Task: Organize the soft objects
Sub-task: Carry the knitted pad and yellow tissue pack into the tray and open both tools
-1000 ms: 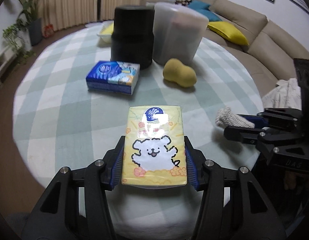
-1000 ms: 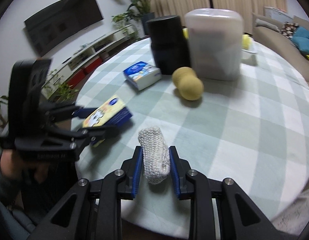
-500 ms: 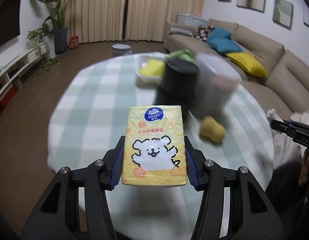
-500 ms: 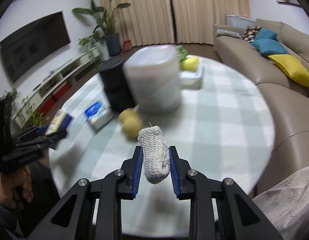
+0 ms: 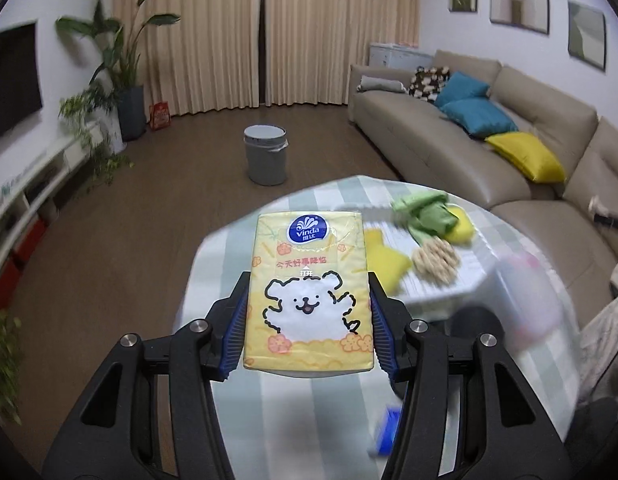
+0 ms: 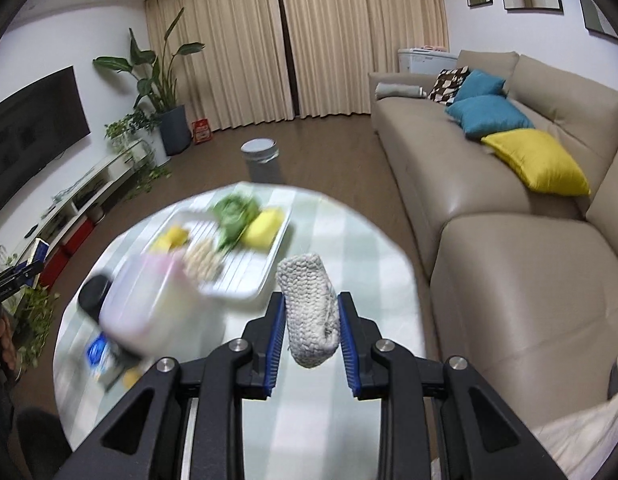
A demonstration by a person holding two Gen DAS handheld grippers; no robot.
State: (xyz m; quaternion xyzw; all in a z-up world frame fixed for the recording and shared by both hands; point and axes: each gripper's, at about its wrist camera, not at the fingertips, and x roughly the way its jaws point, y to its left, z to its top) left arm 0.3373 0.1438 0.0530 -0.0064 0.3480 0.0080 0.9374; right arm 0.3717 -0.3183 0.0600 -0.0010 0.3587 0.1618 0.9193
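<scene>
My left gripper (image 5: 307, 322) is shut on a yellow Vinda tissue pack (image 5: 307, 288) with a white dog drawing, held high above the round table (image 5: 293, 420). My right gripper (image 6: 311, 330) is shut on a grey-white knitted roll (image 6: 307, 310), also held above the table (image 6: 341, 408). A white tray (image 6: 245, 276) at the table's far side holds green cloth (image 6: 233, 212), a yellow sponge (image 6: 265, 228) and other soft items; it also shows in the left wrist view (image 5: 461, 276). The left gripper appears at the far left of the right wrist view (image 6: 19, 276).
A translucent container (image 6: 149, 304) and a black canister (image 6: 91, 294) stand on the table, blurred. A blue tissue pack (image 6: 97, 356) lies near them. A beige sofa (image 6: 509, 200) runs along the right. A grey bin (image 5: 265, 155) stands on the floor beyond the table.
Both grippers have risen and moved forward over the table with their objects still held. The view now looks across the tray to the room; the containers have slid down and blurred.
</scene>
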